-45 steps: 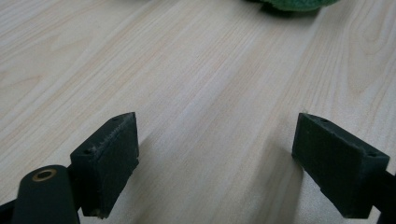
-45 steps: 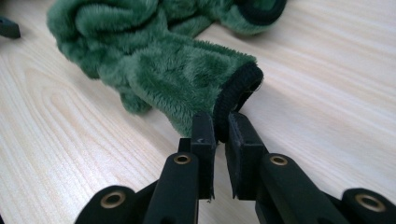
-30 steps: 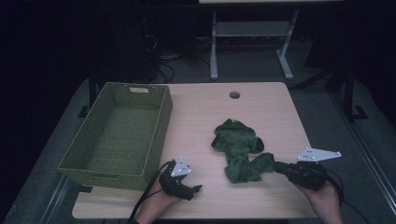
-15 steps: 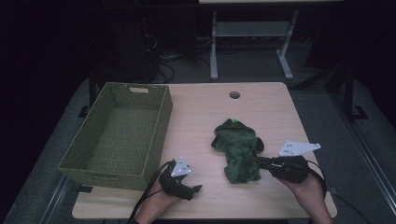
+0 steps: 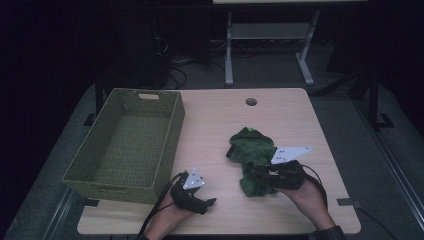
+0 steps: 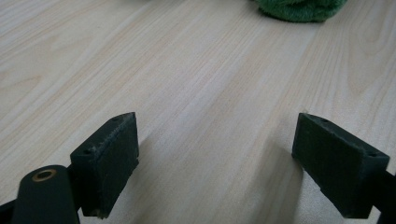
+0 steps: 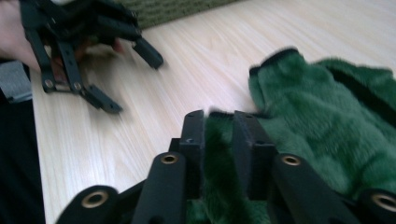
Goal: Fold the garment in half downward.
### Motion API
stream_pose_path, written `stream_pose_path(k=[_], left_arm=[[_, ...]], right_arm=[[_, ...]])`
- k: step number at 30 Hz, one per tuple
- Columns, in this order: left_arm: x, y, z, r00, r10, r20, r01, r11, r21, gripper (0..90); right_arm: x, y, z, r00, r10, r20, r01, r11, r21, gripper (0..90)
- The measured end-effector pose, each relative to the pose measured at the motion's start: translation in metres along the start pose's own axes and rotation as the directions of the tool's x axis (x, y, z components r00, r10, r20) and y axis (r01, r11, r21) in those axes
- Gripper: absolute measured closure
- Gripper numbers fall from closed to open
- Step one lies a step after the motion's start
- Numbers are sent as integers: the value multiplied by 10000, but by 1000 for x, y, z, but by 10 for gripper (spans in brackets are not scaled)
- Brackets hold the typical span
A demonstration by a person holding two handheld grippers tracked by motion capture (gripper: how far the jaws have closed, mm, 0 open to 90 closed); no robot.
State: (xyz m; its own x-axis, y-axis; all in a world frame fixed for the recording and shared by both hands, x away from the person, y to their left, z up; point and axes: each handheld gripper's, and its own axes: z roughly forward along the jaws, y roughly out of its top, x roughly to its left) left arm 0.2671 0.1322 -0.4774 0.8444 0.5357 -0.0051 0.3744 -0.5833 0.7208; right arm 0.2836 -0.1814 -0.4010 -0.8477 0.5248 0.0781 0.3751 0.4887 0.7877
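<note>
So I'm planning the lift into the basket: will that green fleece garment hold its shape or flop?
Probably flop: the green fleece garment lies crumpled in soft folds. A fold sits between the right gripper jaws, so the rest would likely dangle. Its plush pile looks grippy rather than slippery, and likely light.

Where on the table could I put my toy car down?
Bare wood lies between the basket and the green cloth, up to the cable hole, and along the right edge. The basket itself looks empty. The front is crowded: left gripper, right gripper pinching the cloth.
</note>
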Motion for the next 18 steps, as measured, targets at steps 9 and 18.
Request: stream_pose_path(k=[9, 18], left_arm=[[1, 0, 0, 10000, 83, -28, -83, 10000, -5, 139], [0, 0, 0, 10000, 54, -12, -54, 10000, 20, 139]], right_arm=[[-15, 9, -7, 9993, 250, 291, -236, 9987, -456, 849], [-27, -8, 29, 9960, 822, -341, -802, 9951, 576, 892]])
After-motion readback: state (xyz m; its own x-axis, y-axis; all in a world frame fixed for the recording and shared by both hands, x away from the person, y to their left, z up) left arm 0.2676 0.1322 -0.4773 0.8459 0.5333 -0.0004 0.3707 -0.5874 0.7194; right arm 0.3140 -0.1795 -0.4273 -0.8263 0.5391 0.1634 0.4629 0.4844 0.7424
